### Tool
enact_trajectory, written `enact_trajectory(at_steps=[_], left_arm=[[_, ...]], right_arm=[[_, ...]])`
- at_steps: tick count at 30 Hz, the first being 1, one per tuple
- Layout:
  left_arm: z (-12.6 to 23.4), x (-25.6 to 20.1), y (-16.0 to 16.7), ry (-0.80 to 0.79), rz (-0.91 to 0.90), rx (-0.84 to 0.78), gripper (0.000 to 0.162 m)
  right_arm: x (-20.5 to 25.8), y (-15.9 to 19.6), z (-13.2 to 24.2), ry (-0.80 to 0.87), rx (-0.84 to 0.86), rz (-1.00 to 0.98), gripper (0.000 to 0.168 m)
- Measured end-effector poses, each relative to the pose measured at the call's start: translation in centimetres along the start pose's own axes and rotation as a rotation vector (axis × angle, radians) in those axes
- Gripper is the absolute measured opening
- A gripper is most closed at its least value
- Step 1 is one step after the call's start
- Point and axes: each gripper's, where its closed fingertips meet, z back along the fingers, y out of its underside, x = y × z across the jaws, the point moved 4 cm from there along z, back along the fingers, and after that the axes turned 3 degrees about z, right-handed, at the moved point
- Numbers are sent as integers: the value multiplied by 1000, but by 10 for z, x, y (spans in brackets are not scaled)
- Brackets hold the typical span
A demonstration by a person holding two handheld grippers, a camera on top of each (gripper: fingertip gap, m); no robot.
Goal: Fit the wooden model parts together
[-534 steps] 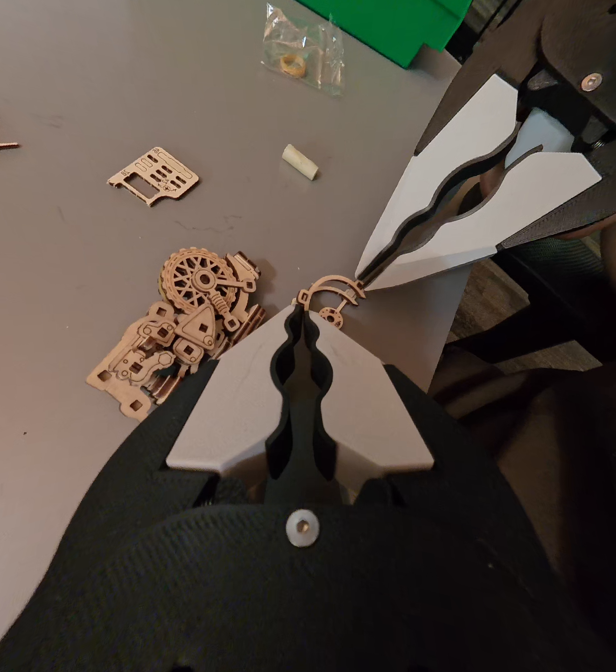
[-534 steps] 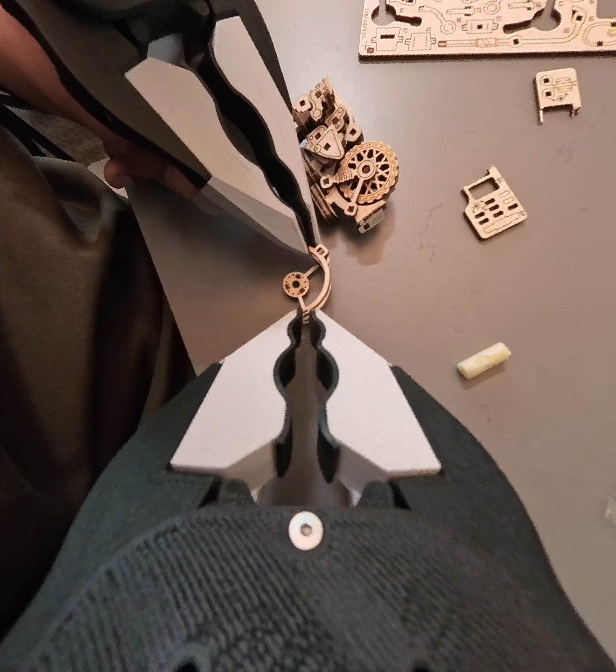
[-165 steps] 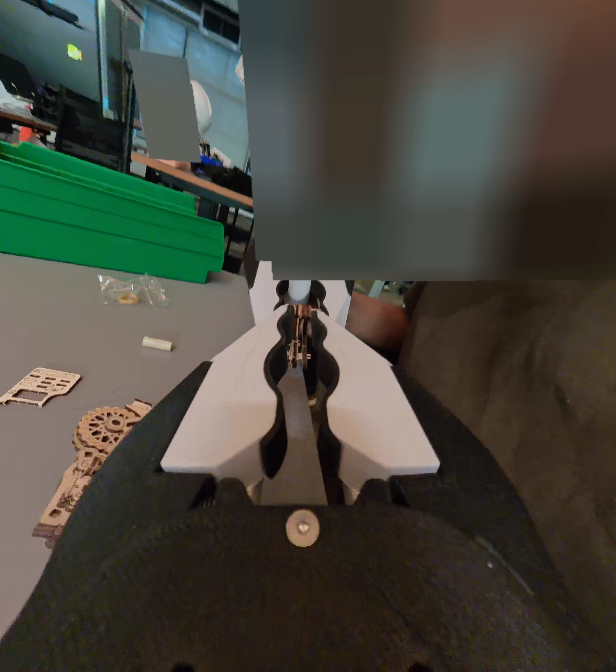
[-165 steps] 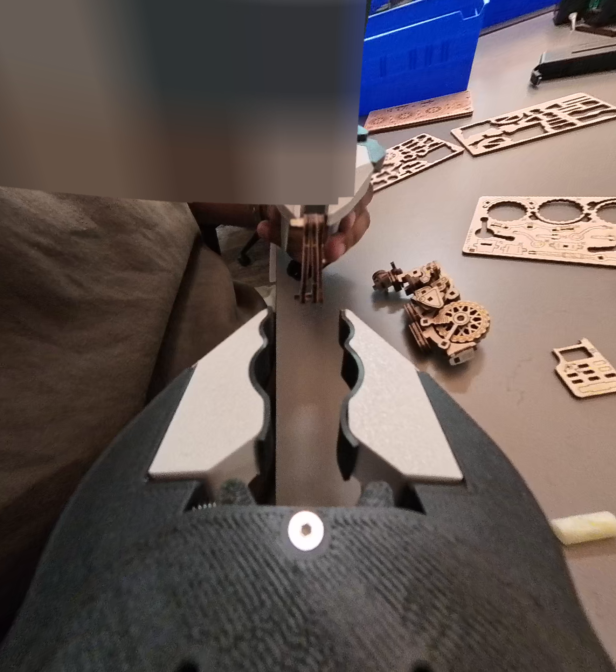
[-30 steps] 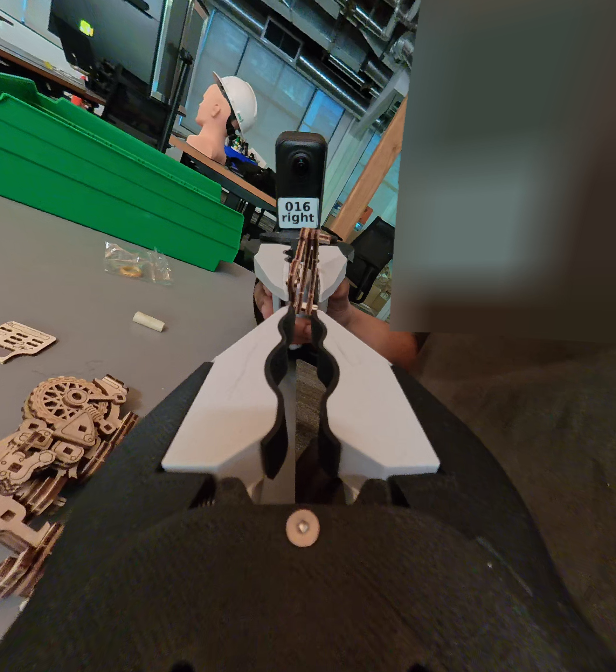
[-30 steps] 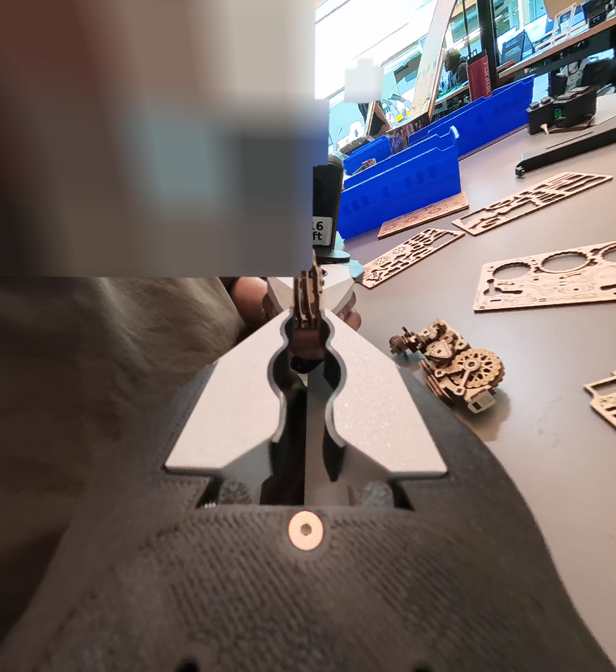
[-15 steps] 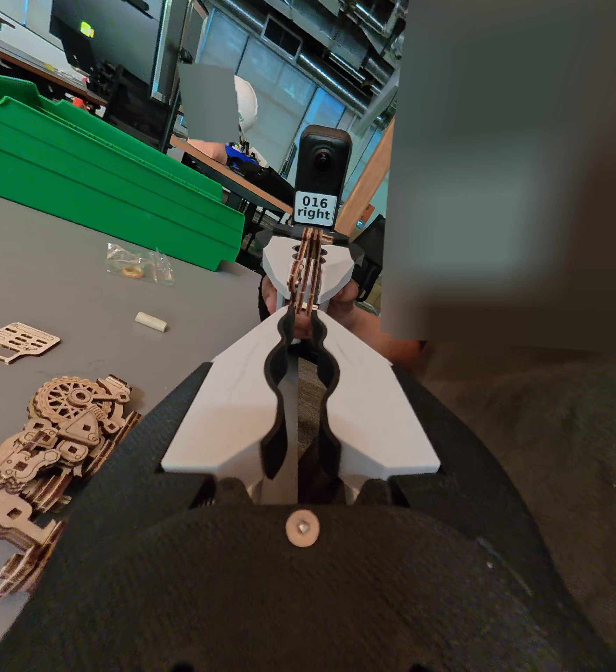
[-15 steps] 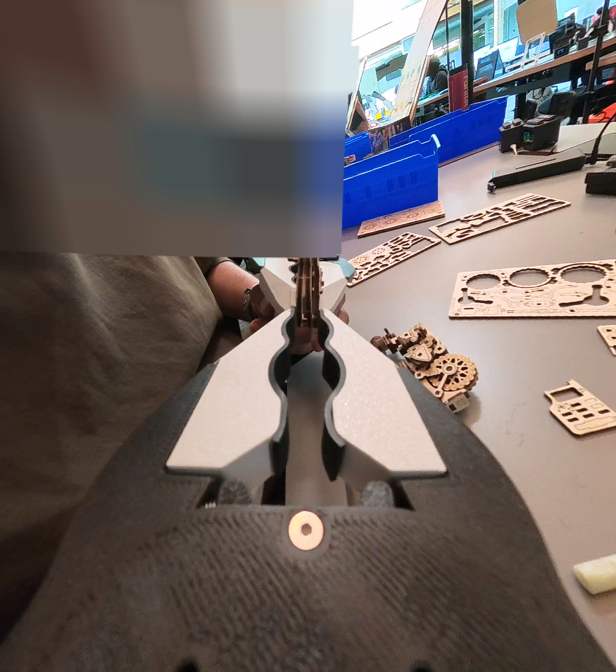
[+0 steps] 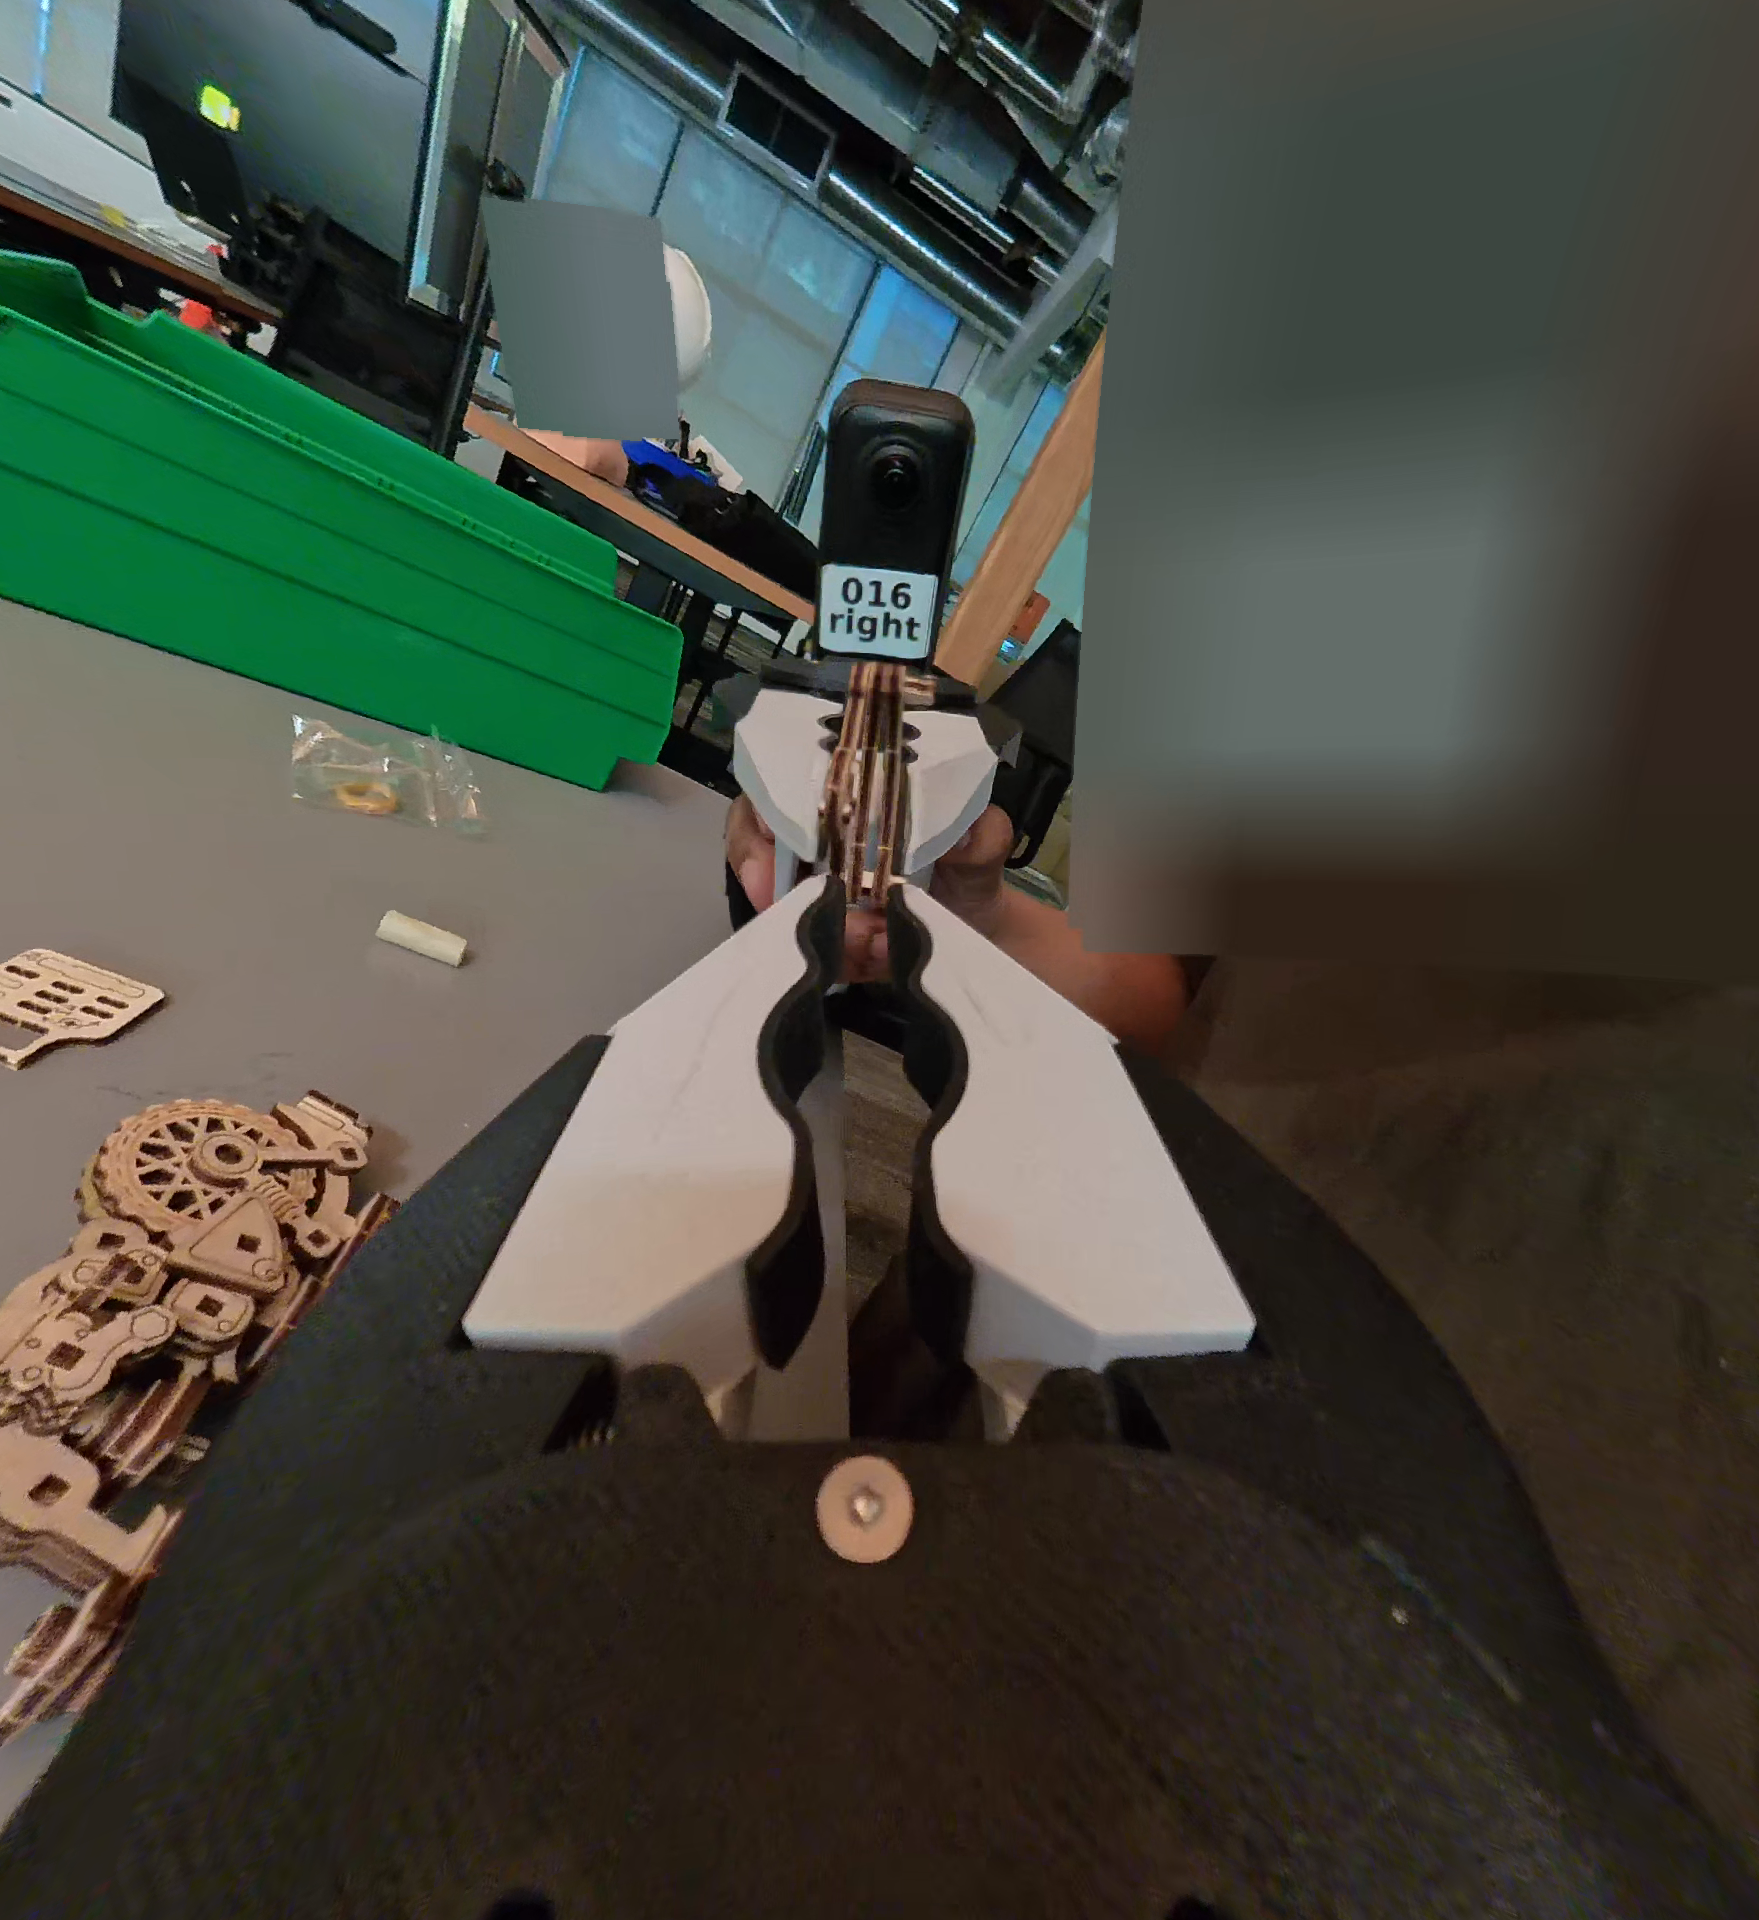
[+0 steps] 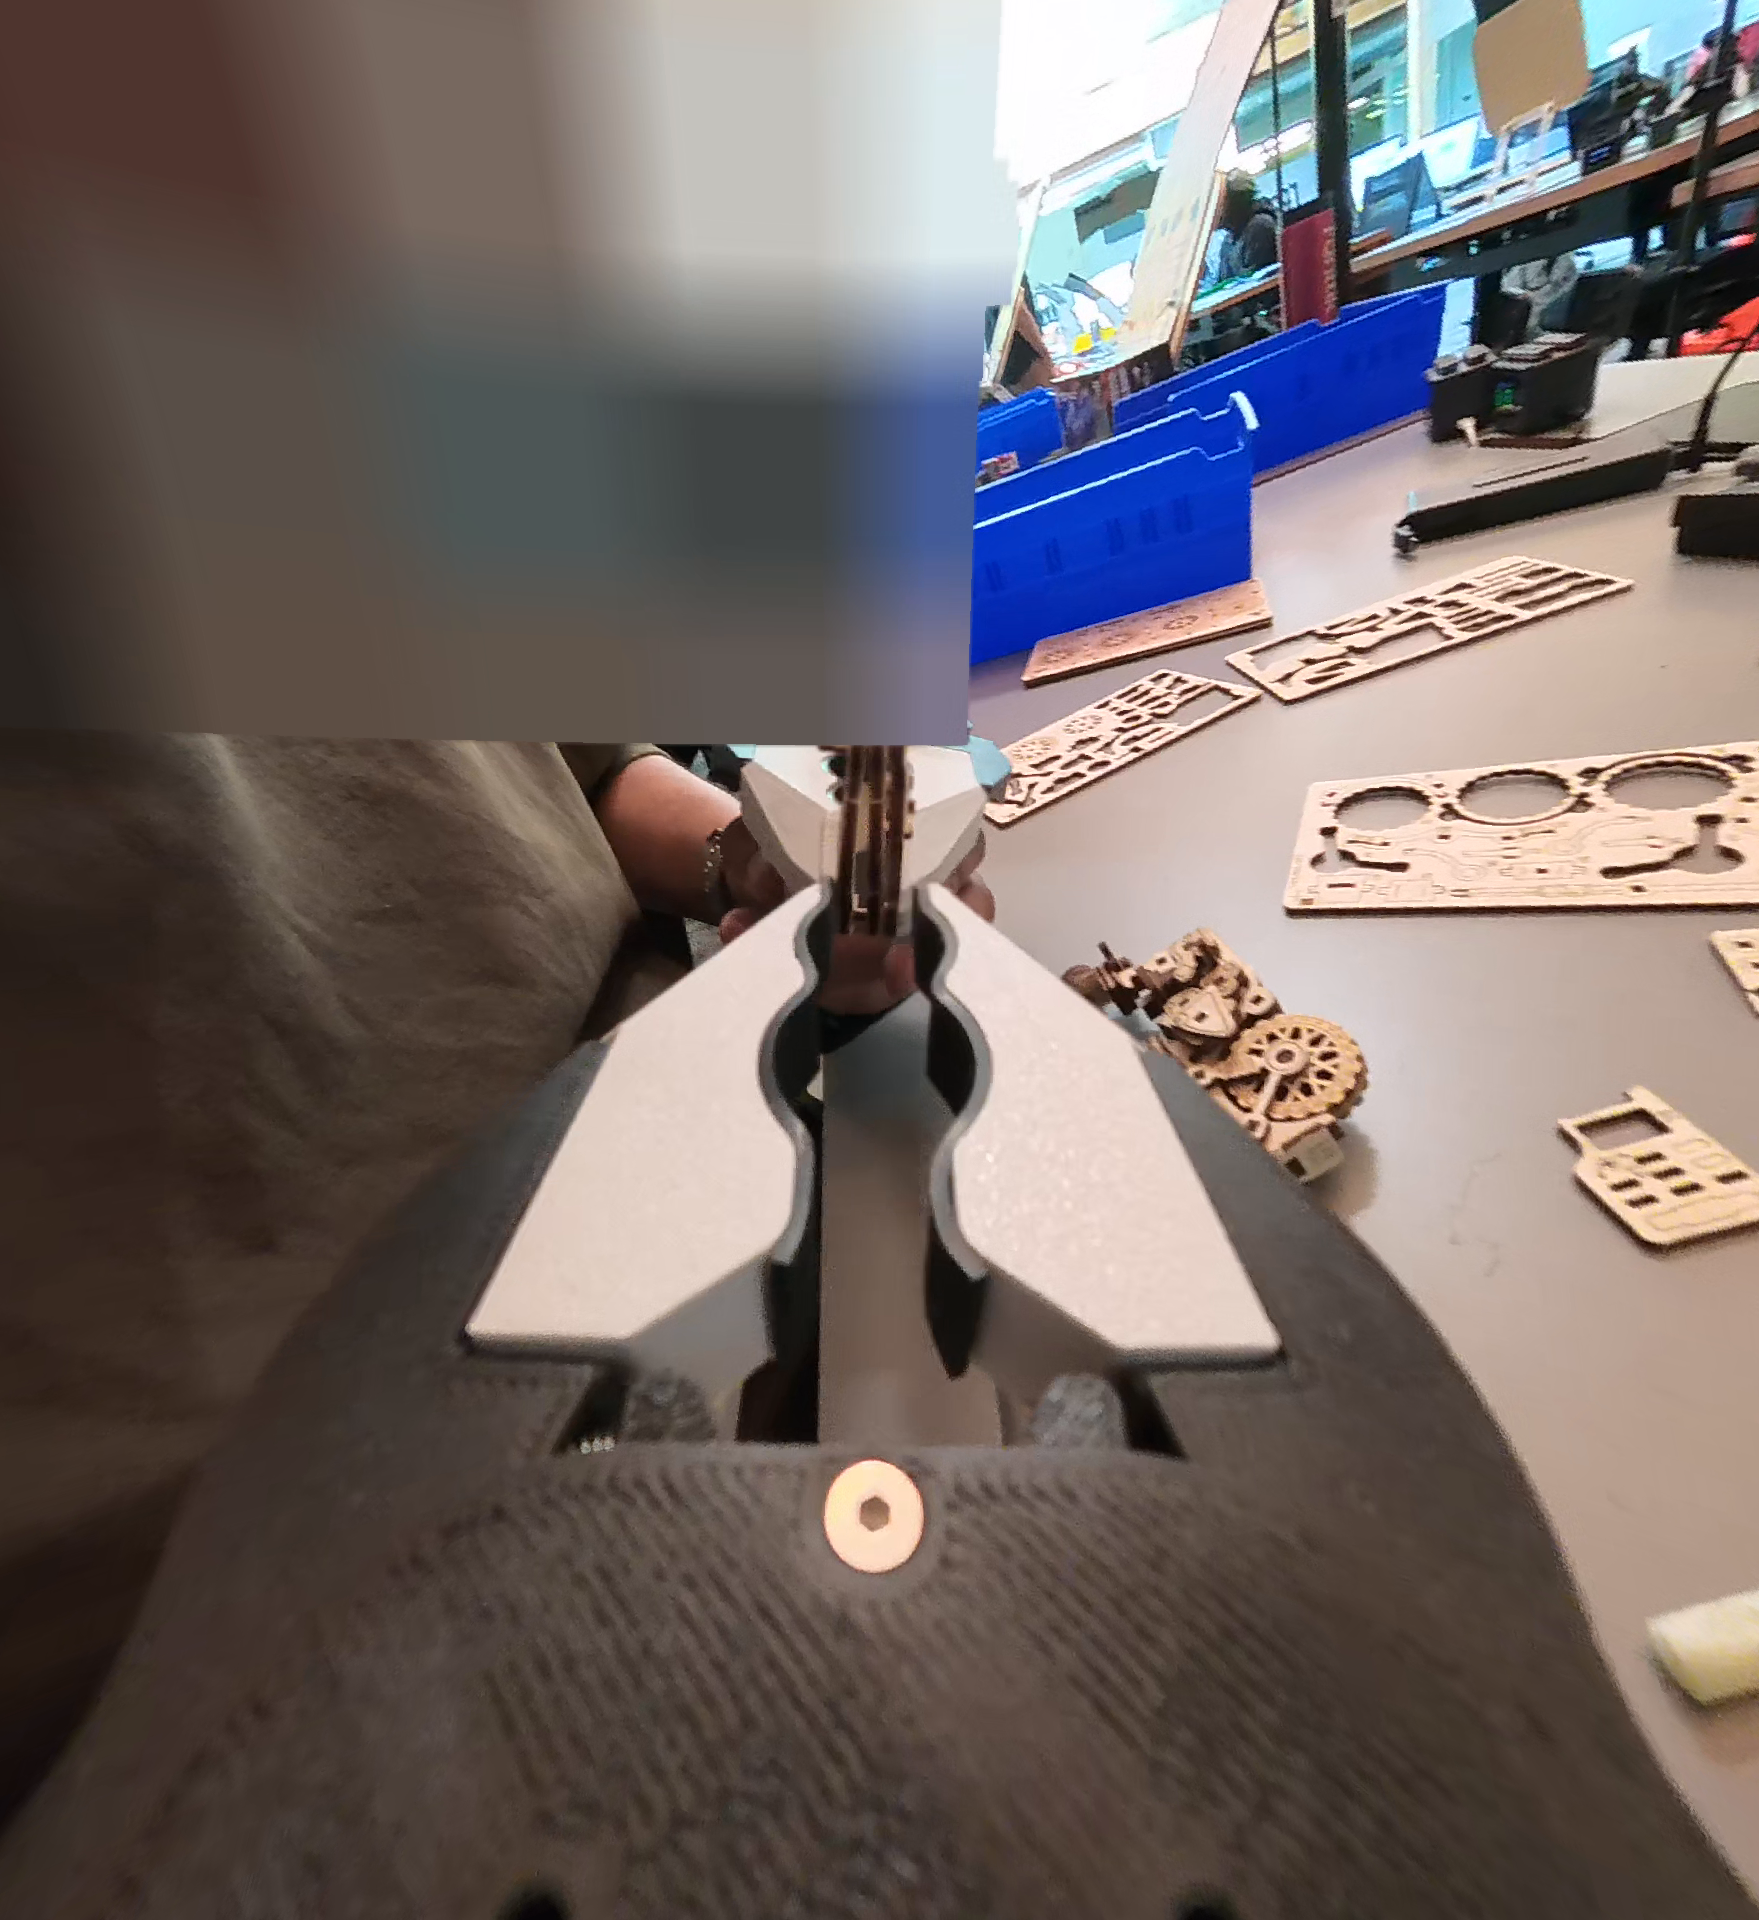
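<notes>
A small layered wooden part (image 9: 859, 769) is seen edge-on, held in the air between both grippers, which face each other tip to tip. My left gripper (image 9: 864, 899) is shut on its near end. My right gripper (image 9: 862, 868), with a black camera above it, is shut on the far end. In the right wrist view, my right gripper (image 10: 867, 914) grips the same part (image 10: 870, 831), and the left gripper (image 10: 864, 883) is opposite. A wooden model assembly (image 9: 158, 1278) with a spoked gear lies on the grey table; it also shows in the right wrist view (image 10: 1239, 1039).
A flat slotted wooden piece (image 9: 33, 1003) (image 10: 1675, 1179), a white cylinder (image 9: 421, 938) (image 10: 1748, 1652) and a plastic bag (image 9: 381, 774) lie on the table. A green bin (image 9: 231, 551), blue bins (image 10: 1114, 530) and cut-out wooden sheets (image 10: 1561, 842) stand farther off. The person's torso is close. Between my right fingertips and the flat slotted wooden piece (image 10: 1675, 1179) there is roughly 15 cm.
Long before, both grippers pointed down, pinching a small curved piece at the table edge. Now they are level, holding a thicker layered part. Over the last second they only shifted slightly.
</notes>
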Motion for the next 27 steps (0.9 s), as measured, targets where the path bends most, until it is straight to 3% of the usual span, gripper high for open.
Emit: enact_trajectory(at_steps=[27], left_arm=[[-1, 0, 6, -23, -84, 55, 2]], right_arm=[[2, 9, 2, -30, 85, -3, 7]])
